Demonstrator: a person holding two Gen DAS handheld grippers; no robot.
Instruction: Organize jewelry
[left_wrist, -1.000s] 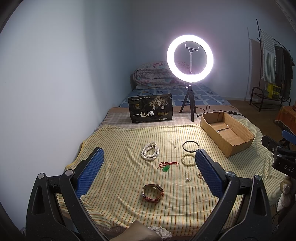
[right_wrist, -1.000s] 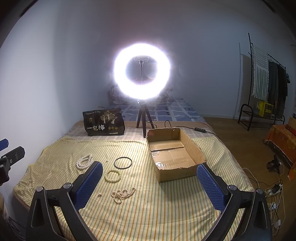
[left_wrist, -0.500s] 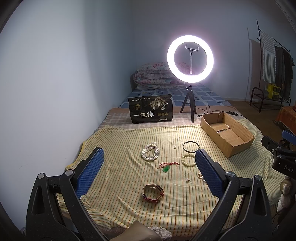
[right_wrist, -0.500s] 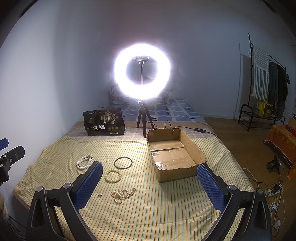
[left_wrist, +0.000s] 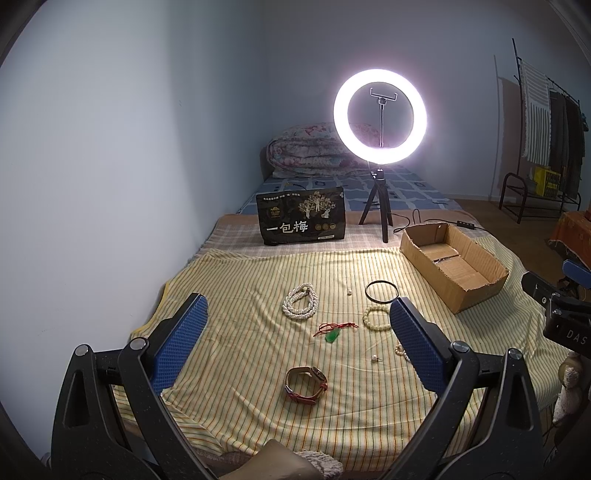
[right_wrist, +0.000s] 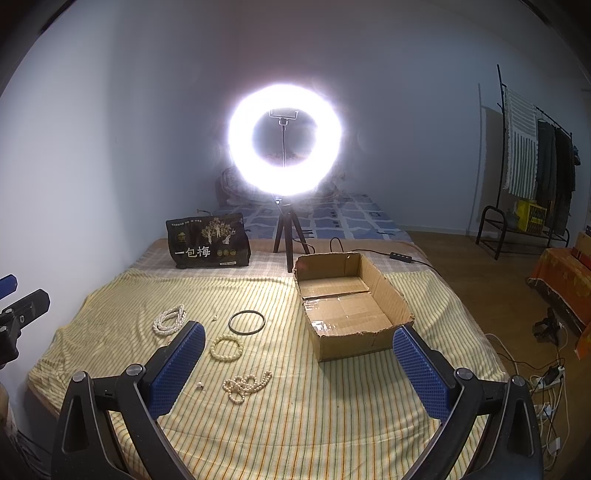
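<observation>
Jewelry lies spread on a yellow striped cloth (left_wrist: 240, 280). In the left wrist view there is a brown-strap watch (left_wrist: 306, 380), a red cord with a green pendant (left_wrist: 333, 331), a coiled pearl necklace (left_wrist: 300, 301), a black bangle (left_wrist: 382, 291) and a pale bead bracelet (left_wrist: 376, 318). The right wrist view shows the bangle (right_wrist: 246, 322), the bead bracelet (right_wrist: 226, 347), a pearl strand (right_wrist: 245, 384) and the coiled necklace (right_wrist: 169, 319). An open cardboard box (right_wrist: 351, 310) sits on the right. My left gripper (left_wrist: 295, 325) and right gripper (right_wrist: 291, 354) are both open, empty and held above the cloth.
A lit ring light on a tripod (left_wrist: 380, 118) and a black printed bag (left_wrist: 302, 221) stand behind the cloth. A wall runs along the left. A clothes rack (right_wrist: 532, 166) and floor cables (right_wrist: 546, 376) are on the right. Small loose pearls (left_wrist: 374, 357) lie among the jewelry.
</observation>
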